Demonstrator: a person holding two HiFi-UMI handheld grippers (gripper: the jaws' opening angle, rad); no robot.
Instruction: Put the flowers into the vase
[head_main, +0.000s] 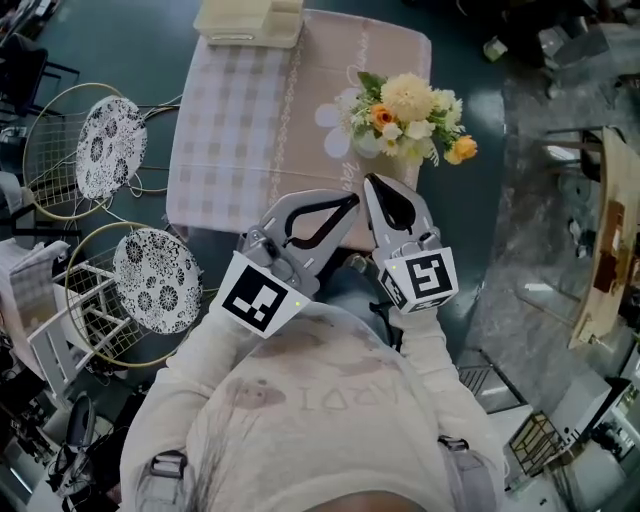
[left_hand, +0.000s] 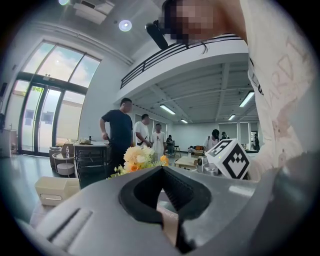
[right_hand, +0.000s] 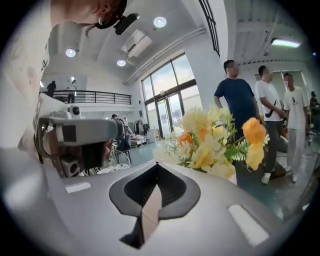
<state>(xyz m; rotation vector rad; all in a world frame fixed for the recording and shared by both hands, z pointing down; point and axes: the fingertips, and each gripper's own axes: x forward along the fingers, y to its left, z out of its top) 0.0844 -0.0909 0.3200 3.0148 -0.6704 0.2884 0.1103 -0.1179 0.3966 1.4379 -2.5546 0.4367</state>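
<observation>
A bouquet of cream, yellow and orange flowers stands upright near the right edge of the cloth-covered table. The pale vase under it is mostly hidden by the blooms. Both grippers hover close to my chest, short of the table's near edge and apart from the flowers. My left gripper is shut with nothing in it, and so is my right gripper. The left gripper view looks past its closed jaws to the flowers. In the right gripper view the flowers are closer, just beyond the closed tips.
A beige box sits at the table's far edge. Two wire chairs with patterned cushions stand left of the table. A wooden piece lies on the floor at right. Several people stand beyond the table.
</observation>
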